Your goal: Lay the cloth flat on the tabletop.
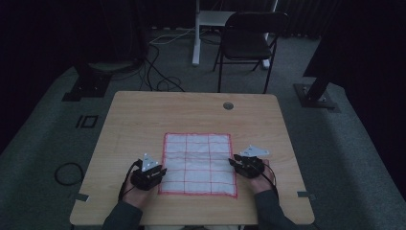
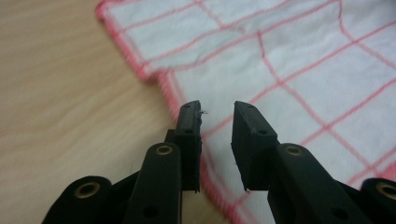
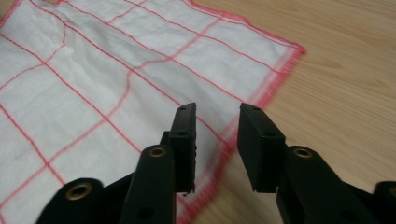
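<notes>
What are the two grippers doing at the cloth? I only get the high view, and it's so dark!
Observer: The left gripper is open, its jaws above the cloth at the red hem, with nothing pinched.
Operator: And the other one?
Observer: The right gripper is open too, over the cloth's opposite edge, one jaw above cloth and one above the table.
Operator: Is the cloth all smooth?
Observer: Not quite. The left gripper view shows a small crease near the far corner, and the hem bends there.
</notes>
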`<state>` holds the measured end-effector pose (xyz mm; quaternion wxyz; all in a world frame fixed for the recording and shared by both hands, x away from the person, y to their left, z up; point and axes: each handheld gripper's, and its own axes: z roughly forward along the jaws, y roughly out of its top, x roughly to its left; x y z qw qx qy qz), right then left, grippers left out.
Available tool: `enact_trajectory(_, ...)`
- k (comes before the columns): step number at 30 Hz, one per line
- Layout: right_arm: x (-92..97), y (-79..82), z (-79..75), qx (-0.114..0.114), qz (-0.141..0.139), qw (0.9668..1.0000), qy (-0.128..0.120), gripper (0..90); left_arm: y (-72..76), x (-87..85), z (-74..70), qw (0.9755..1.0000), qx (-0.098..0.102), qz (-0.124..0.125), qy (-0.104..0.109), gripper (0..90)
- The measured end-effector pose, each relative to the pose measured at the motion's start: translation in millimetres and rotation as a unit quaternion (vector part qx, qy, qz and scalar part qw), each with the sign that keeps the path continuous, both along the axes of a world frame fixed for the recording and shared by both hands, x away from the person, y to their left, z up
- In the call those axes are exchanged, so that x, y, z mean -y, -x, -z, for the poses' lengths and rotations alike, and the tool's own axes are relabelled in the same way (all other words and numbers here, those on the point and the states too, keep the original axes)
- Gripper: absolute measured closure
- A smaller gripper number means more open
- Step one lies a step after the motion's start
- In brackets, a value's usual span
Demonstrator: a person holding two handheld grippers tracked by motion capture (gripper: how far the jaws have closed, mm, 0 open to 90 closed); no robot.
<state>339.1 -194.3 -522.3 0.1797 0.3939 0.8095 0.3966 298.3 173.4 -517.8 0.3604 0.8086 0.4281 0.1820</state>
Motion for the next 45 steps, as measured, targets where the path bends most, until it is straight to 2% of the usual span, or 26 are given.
enact_trajectory(3,-9.3,-4.6,4.8,-0.004,-0.007,1.0,0.003,64.8,-9.9,8.6,6.7,0.9998,-0.006,0.014,-0.008,72.7)
enact_trajectory(7,-17.3,-9.3,13.6,-0.014,-0.011,0.9997,0.014,62.1,-16.2,12.5,17.2,0.9995,-0.021,0.014,-0.016,72.4)
enact_trajectory(12,-16.8,-10.5,20.6,-0.028,-0.009,0.9993,0.022,58.5,-18.1,8.5,18.8,0.9994,-0.028,0.02,-0.008,70.3)
enact_trajectory(17,-13.7,-7.8,20.8,-0.036,-0.016,0.9991,0.015,52.7,-15.1,8.0,19.8,0.9994,-0.023,0.023,-0.008,67.2)
enact_trajectory(22,-15.2,-3.1,20.6,-0.029,-0.017,0.9988,0.035,44.8,-10.8,5.1,20.9,0.9995,-0.022,0.023,0.0,65.9)
enact_trajectory(24,-14.7,-2.4,21.1,-0.028,-0.007,0.9988,0.041,37.2,-8.4,3.8,21.4,0.9995,-0.021,0.024,0.003,64.3)
enact_trajectory(27,-12.0,-1.6,21.9,-0.028,-0.002,0.9989,0.037,33.3,-4.8,2.4,21.4,0.9994,-0.023,0.025,0.007,62.1)
enact_trajectory(28,-11.2,-1.8,22.3,-0.034,0.003,0.9988,0.035,32.4,-3.0,2.4,21.6,0.9994,-0.023,0.024,0.008,61.2)
enact_trajectory(36,-9.7,-0.3,24.0,-0.028,0.006,0.9992,0.028,32.0,3.5,-7.8,19.9,0.9991,-0.026,0.007,0.032,55.6)
enact_trajectory(39,-10.0,0.0,24.0,-0.028,0.008,0.9992,0.029,31.7,2.6,-15.6,15.9,0.9987,-0.015,-0.008,0.049,55.1)
enact_trajectory(42,-9.9,0.4,24.0,-0.028,0.009,0.9991,0.029,31.6,1.7,-21.2,13.3,0.9983,-0.005,-0.018,0.055,54.9)
enact_trajectory(45,-9.5,0.7,24.1,-0.028,0.009,0.9992,0.029,31.4,-0.7,-26.9,13.2,0.9976,-0.004,-0.029,0.063,54.6)
